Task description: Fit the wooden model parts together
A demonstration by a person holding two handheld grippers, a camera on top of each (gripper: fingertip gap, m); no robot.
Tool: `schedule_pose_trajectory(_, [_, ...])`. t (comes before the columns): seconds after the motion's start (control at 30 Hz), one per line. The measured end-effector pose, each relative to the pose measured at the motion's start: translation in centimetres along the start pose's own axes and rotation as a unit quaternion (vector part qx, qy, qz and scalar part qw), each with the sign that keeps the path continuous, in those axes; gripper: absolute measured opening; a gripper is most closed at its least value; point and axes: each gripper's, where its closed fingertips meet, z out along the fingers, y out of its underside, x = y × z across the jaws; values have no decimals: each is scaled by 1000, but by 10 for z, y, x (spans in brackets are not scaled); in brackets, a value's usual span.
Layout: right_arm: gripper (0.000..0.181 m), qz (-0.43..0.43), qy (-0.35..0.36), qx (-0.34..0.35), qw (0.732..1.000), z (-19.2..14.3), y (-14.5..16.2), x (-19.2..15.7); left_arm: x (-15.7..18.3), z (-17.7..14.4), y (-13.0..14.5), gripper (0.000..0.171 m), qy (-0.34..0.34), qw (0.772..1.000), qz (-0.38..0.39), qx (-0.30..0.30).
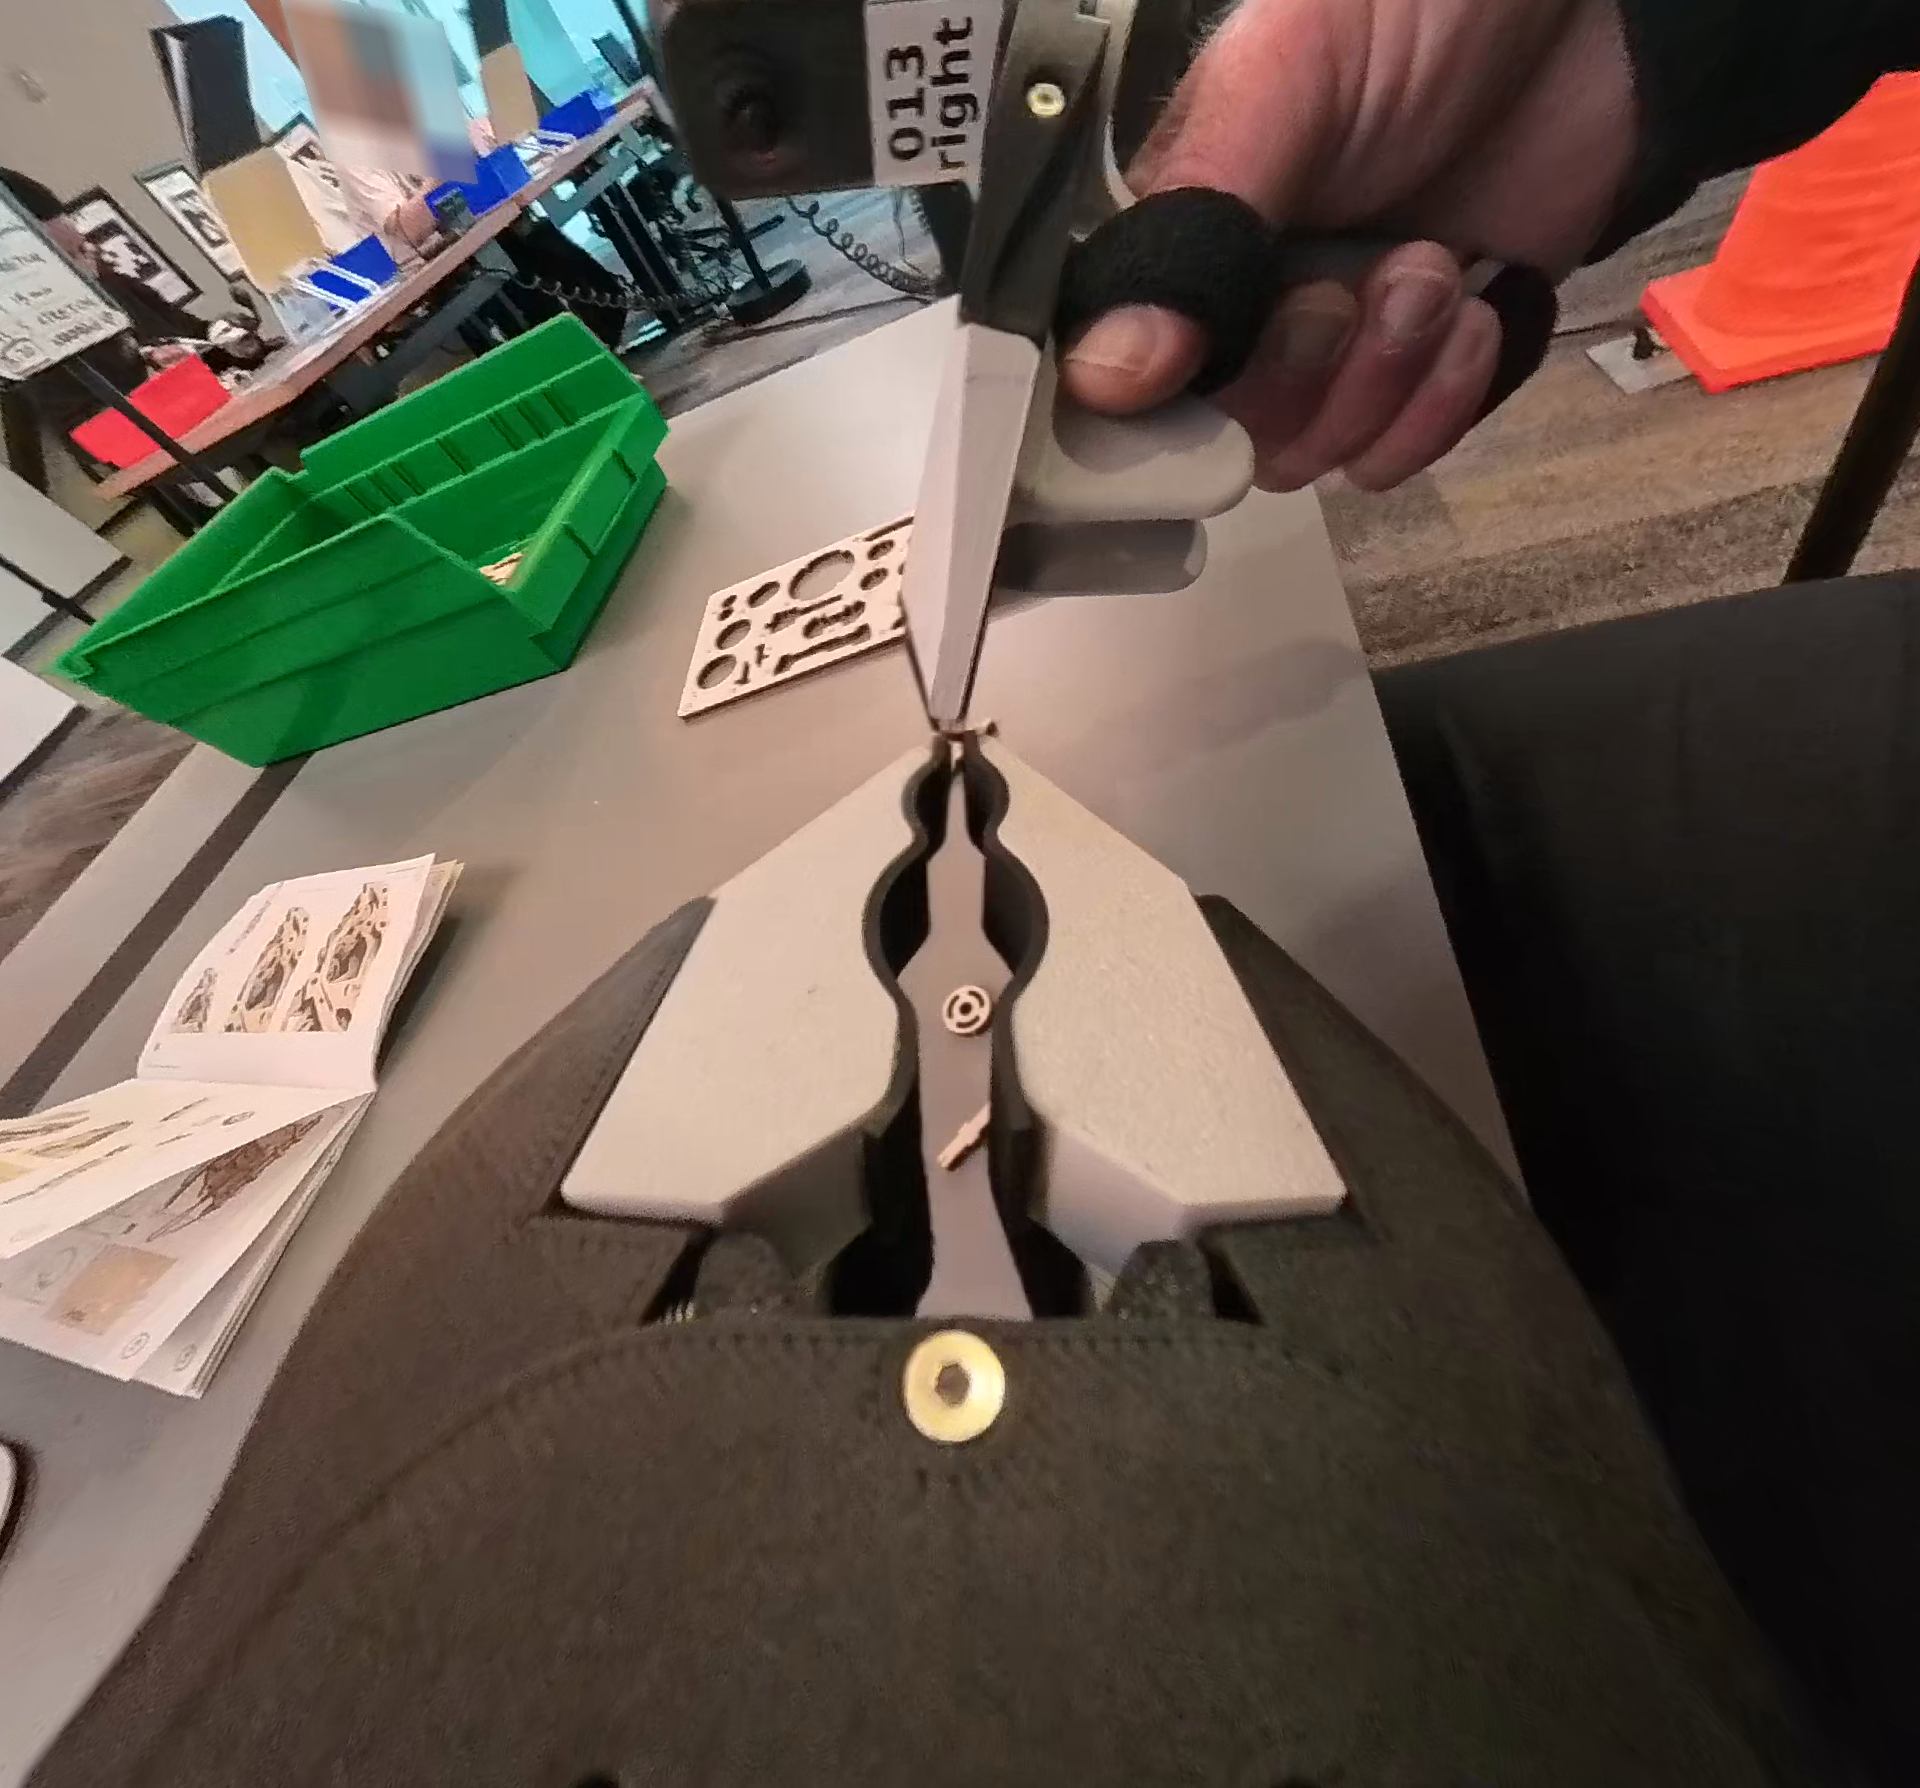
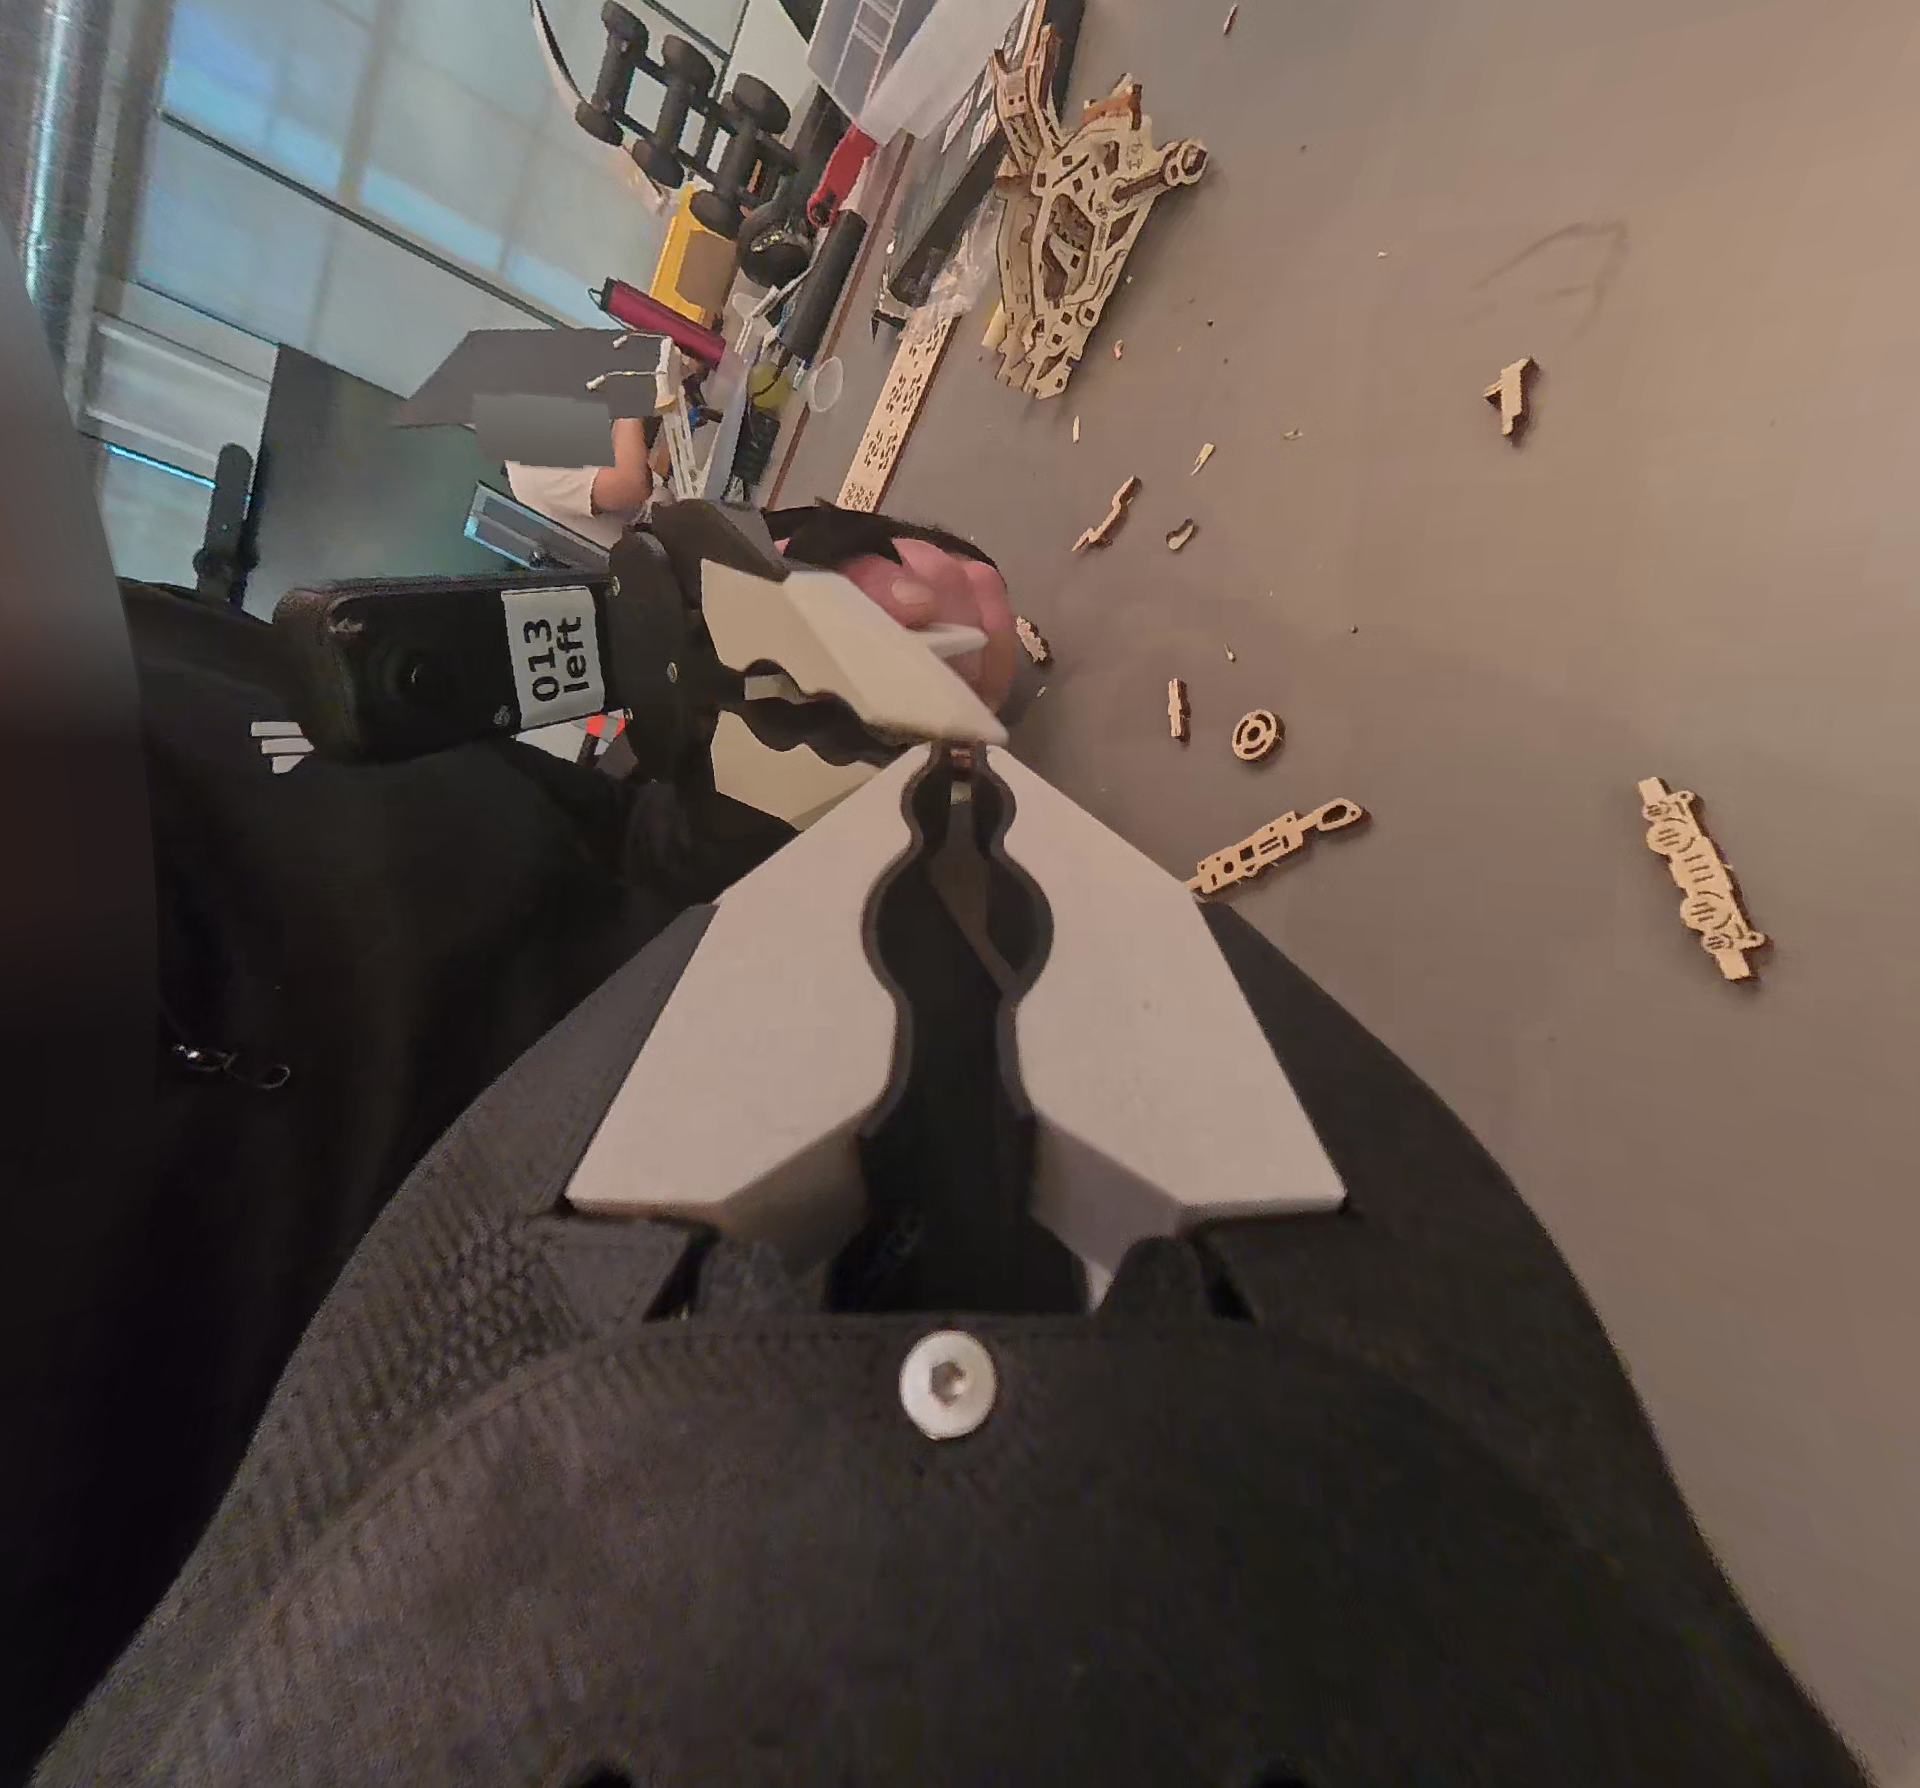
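While both claws meet tip to tip above the grey table point(image 1: 582, 803), each one is pressed almost closed. The left gripper point(image 1: 953, 751) pinches a tiny pale wooden sliver point(image 1: 971, 730) at the very end of its light grey fingers point(image 1: 790, 990), and the right gripper point(image 1: 940, 699) comes down from above, steep and narrow, onto the same spot. From the right wrist view, the right gripper point(image 2: 961, 759) also holds something very small at its tips, but I cannot tell if it is a second part or the same one.

On the table under the left gripper lie a small round wooden ring point(image 1: 969, 1011) and a short wooden peg point(image 1: 961, 1141). Farther out are a flat wooden sheet with punched-out holes point(image 1: 790, 637), a green plastic bin point(image 1: 395, 575) and an open instruction booklet point(image 1: 239, 1063). The right wrist view shows the half-built wooden model point(image 2: 1081, 252), a long wooden slotted strip point(image 2: 1278, 845) and many loose chips.

I judge such a piece to be very light, stiff and brittle. It will snap if squeezed across its thin side, and it can easily spring out of the smooth tips. It is better to hold it on its flat faces, near the middle, leaving the joint end free.
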Motion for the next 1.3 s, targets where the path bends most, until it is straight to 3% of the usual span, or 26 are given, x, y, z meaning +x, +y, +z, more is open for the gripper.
schedule_pose_trajectory(0.1, [2,-1,0,-2,1000,1,0,-1,-4,-1,-2,7,-15,1000,9,5])
schedule_pose_trajectory(0.6, [2,52,-44,26,997,-2,3,-3,2,-3,-8,1,0,1000,5,26])
schedule_pose_trajectory(0.93, [1,42,-37,35,998,-4,2,-4,1,-3,-9,1,-4,1000,4,29])
schedule_pose_trajectory(1.07, [0,21,-17,29,999,-4,2,-3,1,-4,-9,1,2,1000,0,28])
schedule_pose_trajectory(1.13, [0,-13,29,6,999,-4,7,6,1,-6,-5,8,18,1000,-8,14])
schedule_pose_trajectory(1.3, [1,-117,150,-91,978,1,23,34,21,-6,33,5,118,988,-32,-92])
